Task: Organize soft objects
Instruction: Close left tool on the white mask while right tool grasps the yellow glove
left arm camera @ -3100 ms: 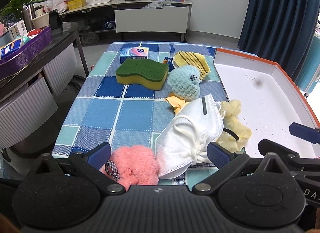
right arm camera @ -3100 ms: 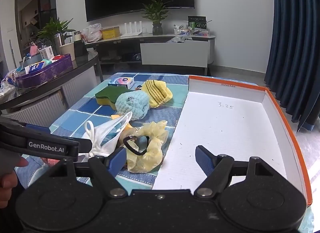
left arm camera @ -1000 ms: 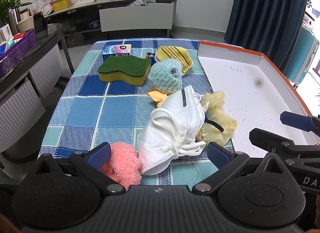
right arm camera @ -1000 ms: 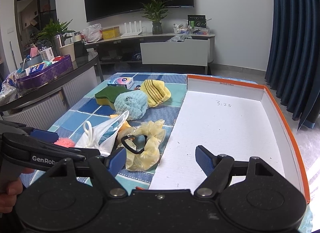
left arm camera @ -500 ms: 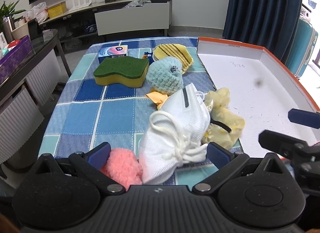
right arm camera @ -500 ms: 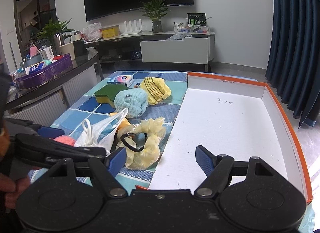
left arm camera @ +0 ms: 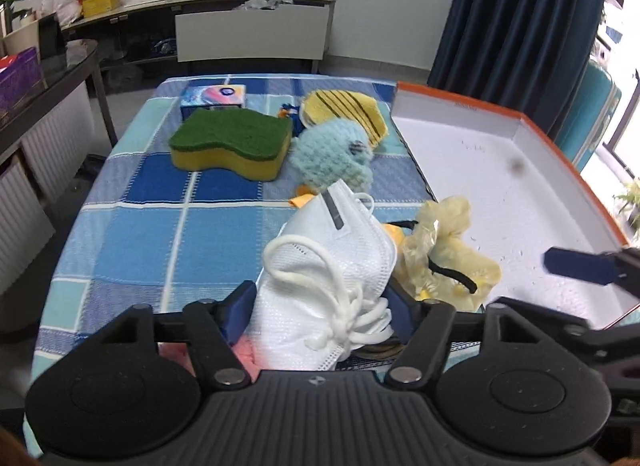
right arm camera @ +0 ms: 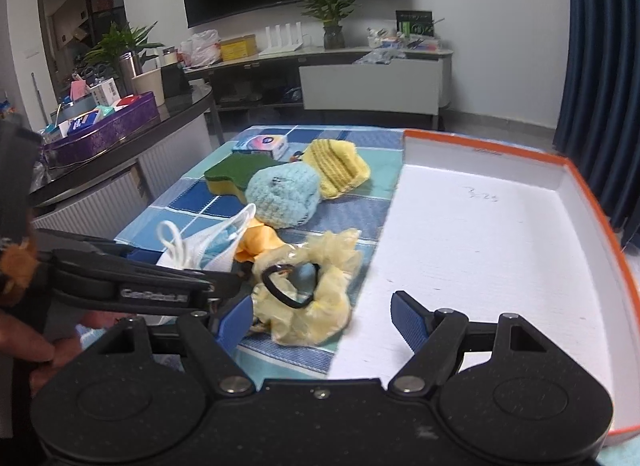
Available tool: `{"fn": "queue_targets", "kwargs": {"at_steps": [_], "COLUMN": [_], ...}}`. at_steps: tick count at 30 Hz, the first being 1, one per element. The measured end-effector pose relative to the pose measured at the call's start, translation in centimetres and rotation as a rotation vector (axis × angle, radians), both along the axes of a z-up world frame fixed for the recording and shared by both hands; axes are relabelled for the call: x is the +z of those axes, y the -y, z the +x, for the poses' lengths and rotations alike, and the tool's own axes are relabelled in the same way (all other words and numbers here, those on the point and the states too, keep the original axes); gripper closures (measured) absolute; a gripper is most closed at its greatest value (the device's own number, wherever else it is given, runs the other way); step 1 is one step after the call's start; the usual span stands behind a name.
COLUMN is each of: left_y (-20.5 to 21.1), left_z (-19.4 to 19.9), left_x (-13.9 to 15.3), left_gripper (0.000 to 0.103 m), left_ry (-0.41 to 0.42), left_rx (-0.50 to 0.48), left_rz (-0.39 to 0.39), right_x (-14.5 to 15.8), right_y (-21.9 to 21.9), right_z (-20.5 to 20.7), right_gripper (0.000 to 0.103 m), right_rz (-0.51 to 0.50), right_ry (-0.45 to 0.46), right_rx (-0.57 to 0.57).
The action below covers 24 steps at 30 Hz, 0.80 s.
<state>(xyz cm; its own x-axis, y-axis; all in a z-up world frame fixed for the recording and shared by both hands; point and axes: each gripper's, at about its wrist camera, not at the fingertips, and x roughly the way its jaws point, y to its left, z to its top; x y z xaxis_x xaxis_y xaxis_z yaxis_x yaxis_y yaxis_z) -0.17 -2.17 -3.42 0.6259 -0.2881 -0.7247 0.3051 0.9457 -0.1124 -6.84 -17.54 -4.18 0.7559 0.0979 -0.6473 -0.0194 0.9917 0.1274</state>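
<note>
A white face mask lies near the front of the blue checked tablecloth. My left gripper has its jaws closing on the mask, and both blue pads touch its sides. A pink fluffy thing peeks out beneath the mask. A yellow scrunchie with a black hair tie lies just right of it. My right gripper stands open and holds nothing, just right of the scrunchie over the near edge of the white box with an orange rim.
Further back lie a light blue crochet ball, a green and yellow sponge, a yellow striped knit piece and a tissue pack. A dark side table stands to the left.
The left gripper's jaws have come in from wide open onto the sides of the mask, and it has moved forward. The right gripper has edged forward.
</note>
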Motion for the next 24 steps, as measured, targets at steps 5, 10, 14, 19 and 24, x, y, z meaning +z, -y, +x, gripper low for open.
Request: {"fn": "queue_targets", "kwargs": {"at_steps": [5,10,14,19,24], "left_y": [-1.4,-3.2,-3.7,-3.8,-3.7], "left_z": [-0.5,-0.6,-0.6,-0.7,-1.0], "left_x": [1.0,1.6,1.7,1.8,1.9], "left_gripper": [0.038,0.038,0.038,0.038,0.038], "left_ry": [0.037,0.050,0.058,0.063,0.067], "left_rx": [0.032,0.081,0.099,0.100,0.097], "left_rz": [-0.010,-0.024,-0.027,-0.035,-0.039], "right_x": [-0.6,-1.4,-2.0,-1.6,0.2], "right_y": [-1.2,-2.2,-2.3,-2.1,-0.4], "right_z": [2.1,4.1,5.6,5.2,4.0], "right_gripper": [0.014,0.015,0.028,0.076,0.086], "right_rz": [0.007,-0.012,-0.005,-0.035,-0.011], "right_ry": [-0.040,-0.055,-0.071,-0.046,0.003], "right_rx": [0.049,0.032,0.018,0.016,-0.003]}}
